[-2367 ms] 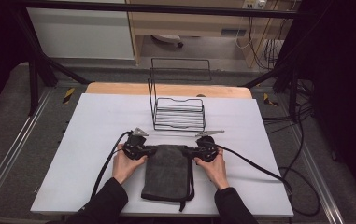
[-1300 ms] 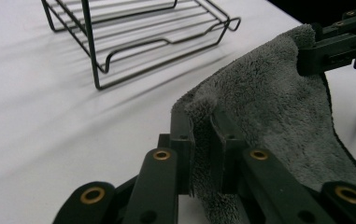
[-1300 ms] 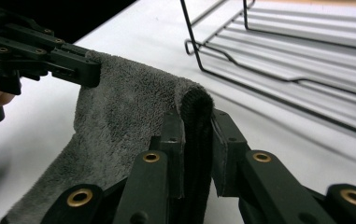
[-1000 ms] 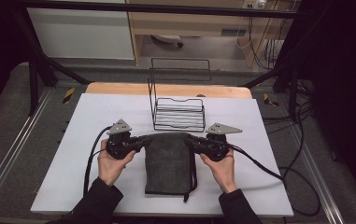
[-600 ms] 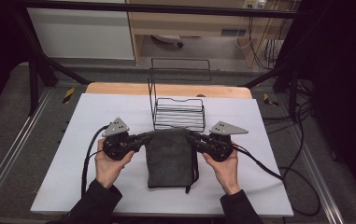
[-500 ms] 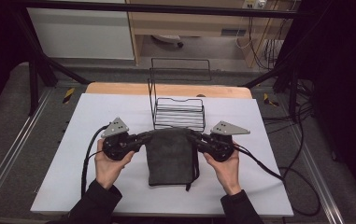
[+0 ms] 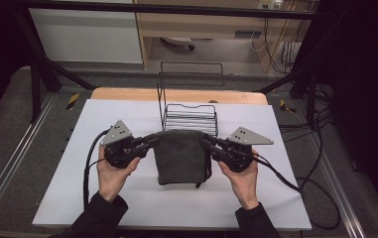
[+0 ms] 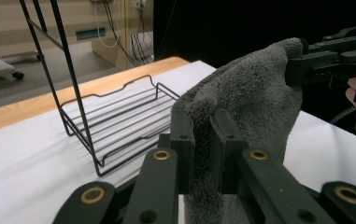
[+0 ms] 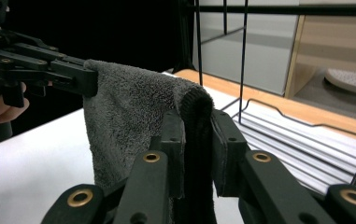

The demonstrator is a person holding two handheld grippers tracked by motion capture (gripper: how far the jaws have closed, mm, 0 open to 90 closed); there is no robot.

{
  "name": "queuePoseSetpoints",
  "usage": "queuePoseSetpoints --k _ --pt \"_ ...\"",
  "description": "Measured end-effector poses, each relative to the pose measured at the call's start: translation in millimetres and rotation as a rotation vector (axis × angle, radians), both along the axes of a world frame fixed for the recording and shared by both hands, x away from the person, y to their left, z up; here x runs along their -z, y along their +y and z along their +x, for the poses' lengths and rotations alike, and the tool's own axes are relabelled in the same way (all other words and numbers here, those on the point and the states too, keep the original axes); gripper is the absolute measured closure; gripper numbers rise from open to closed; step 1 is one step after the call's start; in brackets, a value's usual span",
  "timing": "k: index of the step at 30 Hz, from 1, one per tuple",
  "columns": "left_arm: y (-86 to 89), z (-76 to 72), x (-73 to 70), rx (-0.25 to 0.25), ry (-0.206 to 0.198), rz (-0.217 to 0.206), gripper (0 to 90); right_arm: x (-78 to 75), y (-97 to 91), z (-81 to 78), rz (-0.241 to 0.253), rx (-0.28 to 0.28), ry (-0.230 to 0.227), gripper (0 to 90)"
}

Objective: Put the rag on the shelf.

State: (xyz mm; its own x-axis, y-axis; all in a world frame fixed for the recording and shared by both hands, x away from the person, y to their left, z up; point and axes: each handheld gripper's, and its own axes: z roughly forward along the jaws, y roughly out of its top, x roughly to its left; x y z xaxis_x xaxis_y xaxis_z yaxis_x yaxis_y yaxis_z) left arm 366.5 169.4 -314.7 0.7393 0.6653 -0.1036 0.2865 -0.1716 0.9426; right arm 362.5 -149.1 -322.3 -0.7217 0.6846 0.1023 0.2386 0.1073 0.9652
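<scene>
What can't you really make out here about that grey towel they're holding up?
- High view: the towel's far face, turned away from the camera.
- Left gripper view: the towel's lower edge, cut off by the left gripper.
- Right gripper view: the pinched corner, buried in the right gripper.

This looks like a lab or test room set up for recording. A white-topped table with a pale wooden edge (image 7: 176,95) stands inside a black metal frame (image 7: 32,74), on grey carpet (image 7: 8,129). Loose black cables (image 7: 320,129) trail over the floor at the right, and more wires (image 7: 271,34) hang beside light wooden cabinets (image 7: 211,22) at the back.

No text, label, brand, number or sign can be read anywhere.
</scene>
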Motion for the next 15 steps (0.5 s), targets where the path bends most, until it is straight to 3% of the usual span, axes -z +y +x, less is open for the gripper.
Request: queuePoseSetpoints --k 15 --pt "-8.2 11.5 -26.0 -0.015 -0.073 -0.076 80.8 -24.7 -3.3 -3.1 0.051 0.06 -0.095 77.9"
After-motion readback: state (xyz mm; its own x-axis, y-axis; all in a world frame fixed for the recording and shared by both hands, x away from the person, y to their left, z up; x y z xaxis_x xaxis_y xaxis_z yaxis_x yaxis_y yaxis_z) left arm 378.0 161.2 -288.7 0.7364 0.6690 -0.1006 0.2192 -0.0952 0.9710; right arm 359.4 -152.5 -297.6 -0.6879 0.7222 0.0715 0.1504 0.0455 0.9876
